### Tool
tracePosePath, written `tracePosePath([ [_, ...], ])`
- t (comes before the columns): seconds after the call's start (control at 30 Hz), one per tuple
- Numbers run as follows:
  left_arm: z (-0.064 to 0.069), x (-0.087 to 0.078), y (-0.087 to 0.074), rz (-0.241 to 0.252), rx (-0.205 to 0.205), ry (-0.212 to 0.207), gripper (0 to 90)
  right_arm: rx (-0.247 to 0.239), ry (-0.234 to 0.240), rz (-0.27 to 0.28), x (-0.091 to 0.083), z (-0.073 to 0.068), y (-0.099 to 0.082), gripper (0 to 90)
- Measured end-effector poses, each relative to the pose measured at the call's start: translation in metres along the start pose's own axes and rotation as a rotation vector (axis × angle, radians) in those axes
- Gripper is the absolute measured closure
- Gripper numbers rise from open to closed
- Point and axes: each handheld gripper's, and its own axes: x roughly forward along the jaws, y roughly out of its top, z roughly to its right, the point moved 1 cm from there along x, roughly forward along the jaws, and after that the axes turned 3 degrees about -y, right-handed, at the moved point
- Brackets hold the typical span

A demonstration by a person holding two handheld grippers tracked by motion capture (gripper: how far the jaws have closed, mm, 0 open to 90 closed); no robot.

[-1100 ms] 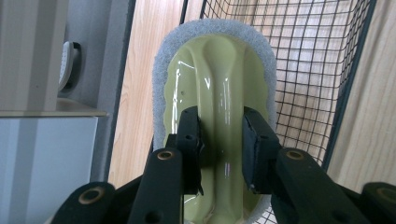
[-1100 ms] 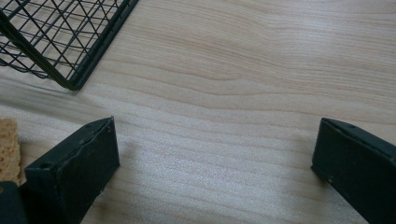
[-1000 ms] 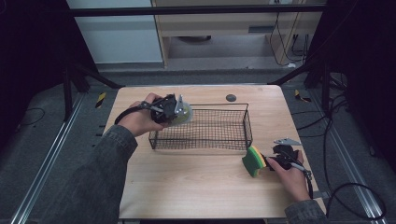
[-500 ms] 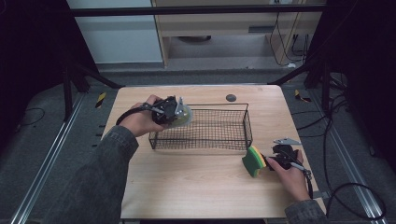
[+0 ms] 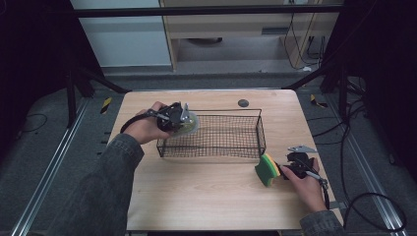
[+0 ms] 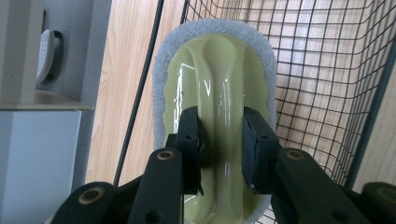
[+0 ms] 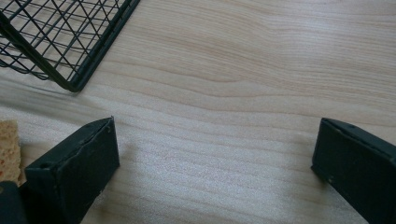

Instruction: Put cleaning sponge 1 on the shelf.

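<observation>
The left gripper [image 6: 219,140] is clamped on a pale green scrubber [image 6: 217,84]: its two black pads [image 6: 189,140] press on either side of the raised glossy handle ridge, and a grey fuzzy pad rims the scrubber all around. Seen from above, the left gripper [image 5: 173,117] holds the scrubber [image 5: 189,124] at the left end of the wire basket [image 5: 246,132], right at the rim, with the hand [image 5: 147,129] and a dark denim sleeve reaching in from the near left. In the left gripper view, basket mesh [image 6: 327,70] fills the space behind and to the right of the scrubber. The right gripper [image 7: 215,154] has its jaws spread wide, with bare wood between them and nothing held; one basket corner [image 7: 74,84] lies ahead of it, up and to the left. From above, the right gripper [image 5: 287,169] rests low on the table [image 5: 196,196] just off the basket's near right corner, under the right hand [image 5: 307,184]. A yellow and green sponge [image 5: 267,169] stands on edge just beside that gripper, between it and the basket corner. A small dark disc [image 5: 243,103] lies on the table beyond the basket's far side.
</observation>
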Motion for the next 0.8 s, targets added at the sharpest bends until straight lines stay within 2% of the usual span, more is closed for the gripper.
tracePosePath([
  [0.8, 0.0021, 0.0091, -0.0038, 0.0, -0.009, -0.021, 70.7, 0.003, 0.001, -0.001, -0.0002, -0.0002, 0.0001, 0.8],
])
